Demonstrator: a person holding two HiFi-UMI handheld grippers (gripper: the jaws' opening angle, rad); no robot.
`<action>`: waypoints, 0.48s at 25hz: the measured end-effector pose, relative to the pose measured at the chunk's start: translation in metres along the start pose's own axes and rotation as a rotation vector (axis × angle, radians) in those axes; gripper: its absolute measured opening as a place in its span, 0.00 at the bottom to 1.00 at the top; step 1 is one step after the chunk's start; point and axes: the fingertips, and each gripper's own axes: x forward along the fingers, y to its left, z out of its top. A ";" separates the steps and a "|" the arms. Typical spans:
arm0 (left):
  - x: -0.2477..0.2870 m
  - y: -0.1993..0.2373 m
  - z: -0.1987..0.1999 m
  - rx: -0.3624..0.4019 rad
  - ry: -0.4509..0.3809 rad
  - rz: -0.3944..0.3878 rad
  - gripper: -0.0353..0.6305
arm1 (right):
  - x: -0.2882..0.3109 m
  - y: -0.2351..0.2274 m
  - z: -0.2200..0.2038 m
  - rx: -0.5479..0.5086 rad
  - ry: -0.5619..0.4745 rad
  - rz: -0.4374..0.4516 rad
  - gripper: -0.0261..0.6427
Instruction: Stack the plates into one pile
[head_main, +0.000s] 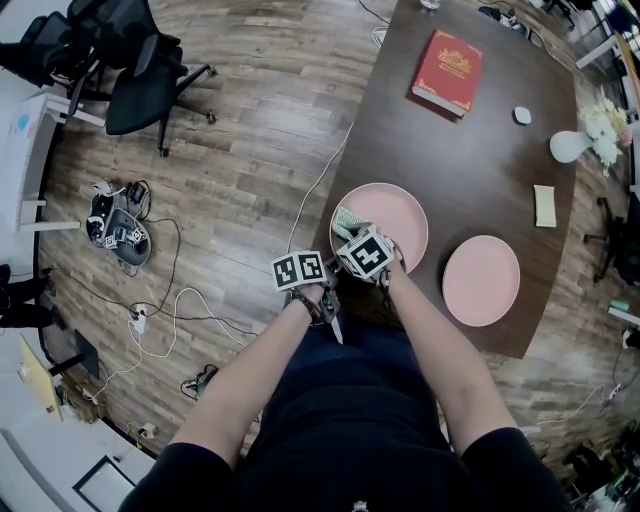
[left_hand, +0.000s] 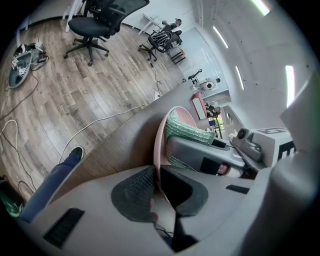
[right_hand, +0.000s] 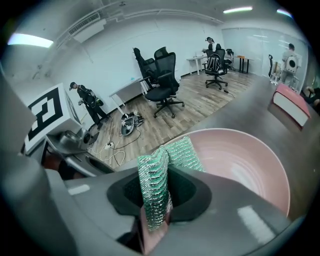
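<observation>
Two pink plates lie apart on the dark table (head_main: 470, 170): the left plate (head_main: 392, 215) at the near left edge, the right plate (head_main: 481, 280) beside it. Both grippers meet at the left plate's near rim. My left gripper (head_main: 333, 264) is shut on that rim; in the left gripper view its jaws (left_hand: 155, 182) pinch the thin pink edge (left_hand: 162, 135). My right gripper (head_main: 350, 234) is shut on a green mesh sponge (right_hand: 157, 180) that lies folded against the same plate (right_hand: 240, 165). The sponge (left_hand: 187, 131) and the right gripper (left_hand: 205, 155) also show in the left gripper view.
A red book (head_main: 448, 72), a small white disc (head_main: 522, 115), a white vase with flowers (head_main: 572, 145) and a yellow pad (head_main: 545, 205) sit farther back on the table. Office chairs (head_main: 140, 70) and cables (head_main: 160, 300) stand on the wooden floor at left.
</observation>
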 end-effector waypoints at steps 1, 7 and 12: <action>0.000 0.000 0.000 -0.001 0.000 0.001 0.09 | 0.002 0.000 0.000 -0.007 0.006 -0.001 0.17; -0.001 0.000 0.001 -0.013 -0.010 0.000 0.10 | -0.001 0.009 0.005 -0.023 0.065 -0.001 0.17; 0.000 0.001 0.002 -0.078 -0.035 0.000 0.09 | -0.001 0.006 0.002 -0.030 0.092 -0.022 0.17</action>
